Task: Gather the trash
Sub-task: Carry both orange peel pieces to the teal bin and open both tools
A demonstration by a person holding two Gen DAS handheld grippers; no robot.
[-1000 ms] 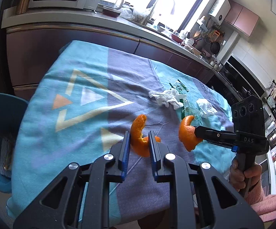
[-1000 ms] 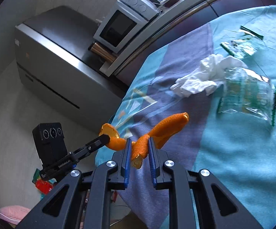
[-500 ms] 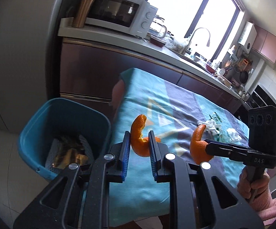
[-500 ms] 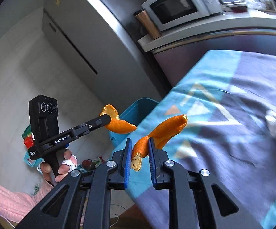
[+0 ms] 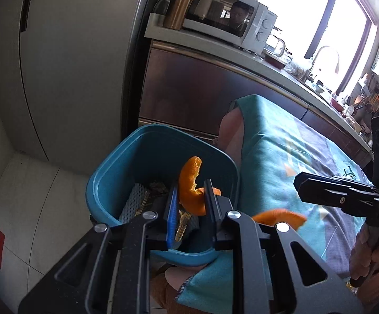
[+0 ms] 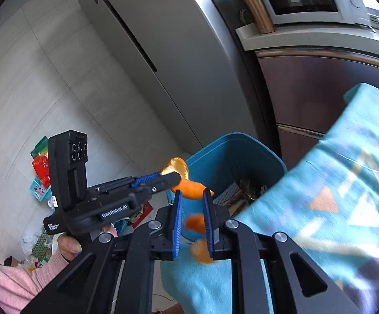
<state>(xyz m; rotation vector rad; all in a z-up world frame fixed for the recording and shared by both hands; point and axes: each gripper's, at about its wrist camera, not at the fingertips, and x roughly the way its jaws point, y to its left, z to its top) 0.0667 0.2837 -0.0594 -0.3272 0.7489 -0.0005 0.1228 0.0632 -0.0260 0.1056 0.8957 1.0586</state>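
A blue trash bin (image 5: pixel 116 172) stands on the floor at the table's end; it also shows in the right wrist view (image 6: pixel 241 151). My left gripper (image 5: pixel 189 196) is over the bin, its jaws parted, with a curved orange peel (image 5: pixel 189 183) loose between them. My right gripper (image 6: pixel 192 204) is open beside the bin. Its orange peel (image 6: pixel 197 225) is blurred and dropping between the fingers; in the left wrist view that peel (image 5: pixel 281 216) falls below the right gripper (image 5: pixel 298 183).
The table with a teal and purple cloth (image 5: pixel 294 162) is right of the bin. A steel fridge (image 5: pixel 71 52) and a counter with a microwave (image 5: pixel 231 23) stand behind. The bin holds earlier trash (image 5: pixel 137 198). Bags lie on the floor (image 6: pixel 40 167).
Both grippers moved left off the table to the bin. Both jaws have opened; the right gripper's peel has slipped free and is falling, the left's sits loose.
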